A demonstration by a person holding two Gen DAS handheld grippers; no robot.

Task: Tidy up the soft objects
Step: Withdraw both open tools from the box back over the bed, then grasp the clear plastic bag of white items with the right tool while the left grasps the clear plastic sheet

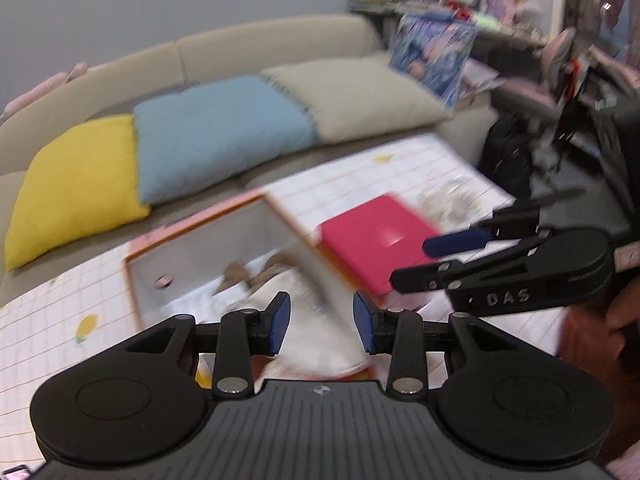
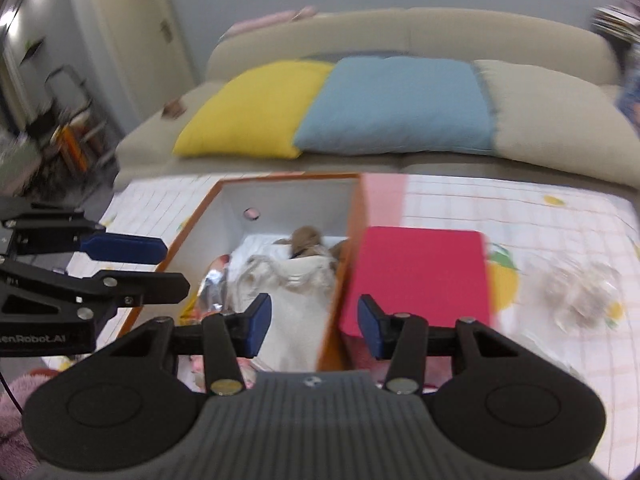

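While both grippers, left [image 1: 322,322] and right [image 2: 313,328], are hovering wide and empty, the limp cream cloth [image 2: 296,312] is lying inside the orange-rimmed white box [image 2: 280,196]; pinching a raised fold looks easiest.

Left tool [image 1: 322,322] and right tool [image 2: 314,326] both spread, empty.

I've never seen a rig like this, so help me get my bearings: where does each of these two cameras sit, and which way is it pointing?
Left wrist view: sits on the left gripper, looks along its open fingers at the box and sofa; the right gripper enters at right.
Right wrist view: sits on the right gripper, looks over the box toward the sofa; the left gripper enters at left.
Shared: box, red lid, yellow, blue and beige cushions.
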